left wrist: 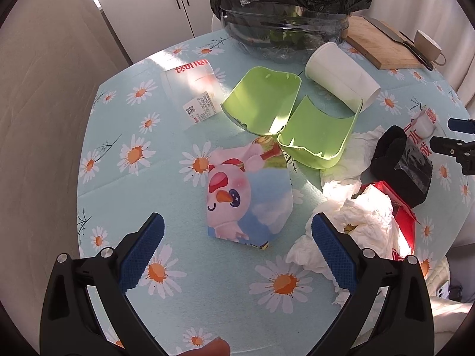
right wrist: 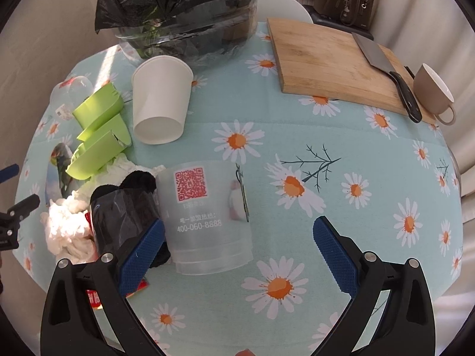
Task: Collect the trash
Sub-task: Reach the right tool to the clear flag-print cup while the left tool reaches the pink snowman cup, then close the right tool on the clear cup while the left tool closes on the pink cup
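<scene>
Both units were held above a round table (right wrist: 356, 154) covered with a daisy-print cloth, where the litter lay scattered. The left gripper (left wrist: 236, 255) was spread wide and held nothing; it was lined up on the crumpled cartoon wrapper (left wrist: 246, 195), which lay between its fingers and slightly ahead of them, apparently so that closing would trap it. The right gripper (right wrist: 237, 255) was likewise spread wide and empty, with the toppled translucent plastic cup (right wrist: 204, 216) lying between its fingers, close to the left one. Crumpled tissue (left wrist: 356, 216), a split green container (left wrist: 291, 118) and a tipped white paper cup (right wrist: 160, 98) lay between the two units. A bin lined with a black bag (right wrist: 184, 9) stood at the far edge, presumably as the destination. A cutting board (right wrist: 332, 62) carrying a cleaver (right wrist: 383, 65) lay well apart from the litter.
</scene>
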